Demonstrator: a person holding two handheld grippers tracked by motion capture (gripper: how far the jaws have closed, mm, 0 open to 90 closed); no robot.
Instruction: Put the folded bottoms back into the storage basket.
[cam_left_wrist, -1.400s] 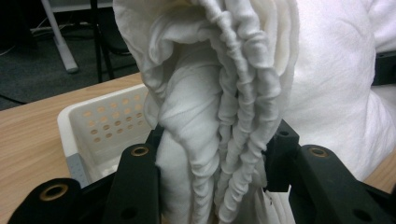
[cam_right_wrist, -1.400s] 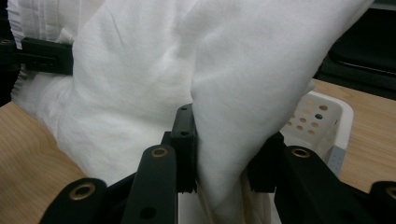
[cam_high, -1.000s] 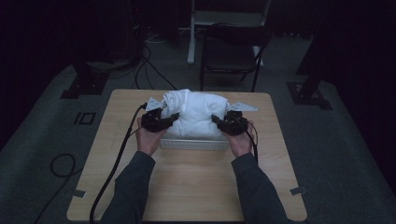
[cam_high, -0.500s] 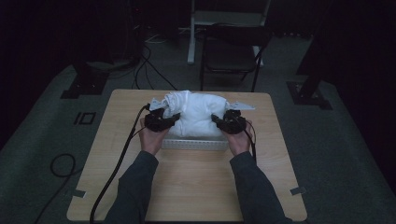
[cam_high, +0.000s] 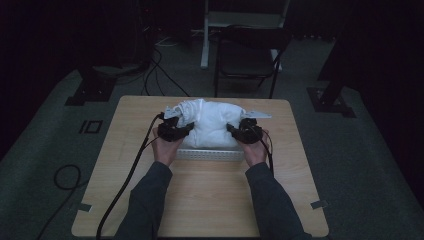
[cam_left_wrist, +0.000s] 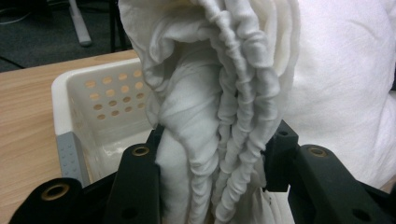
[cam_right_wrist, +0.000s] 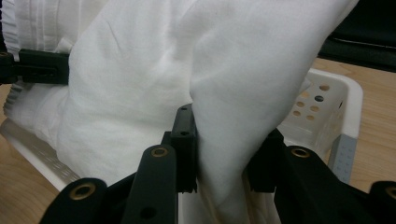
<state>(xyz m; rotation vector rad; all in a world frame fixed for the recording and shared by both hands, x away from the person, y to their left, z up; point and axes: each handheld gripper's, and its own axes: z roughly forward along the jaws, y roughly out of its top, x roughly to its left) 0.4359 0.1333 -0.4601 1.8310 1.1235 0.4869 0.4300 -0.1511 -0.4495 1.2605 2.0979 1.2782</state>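
A bundle of white cloth (cam_high: 210, 122) bulges up out of a white perforated basket (cam_high: 207, 155) in the middle of the table. My left gripper (cam_high: 186, 126) is at the bundle's left side, shut on a gathered, ruffled fold of the cloth (cam_left_wrist: 224, 130). At the bundle's right side my right gripper (cam_high: 235, 129) is shut on a smooth fold of the same cloth (cam_right_wrist: 229, 140). The basket's holed wall (cam_left_wrist: 105, 100) shows behind the left fold, and its corner (cam_right_wrist: 327, 107) shows beside the right fold. The far gripper's jaw (cam_right_wrist: 42, 67) appears across the bundle in the right gripper view.
The light wooden table (cam_high: 200, 210) has bare room in front of the basket, where both forearms lie. A black cable (cam_high: 127, 175) trails from the left gripper off the front edge. A dark folding chair (cam_high: 247, 55) stands beyond the table's far side.
Both grippers and the cloth bundle have risen slightly and shifted a little toward the far side; their hold on the cloth is unchanged.
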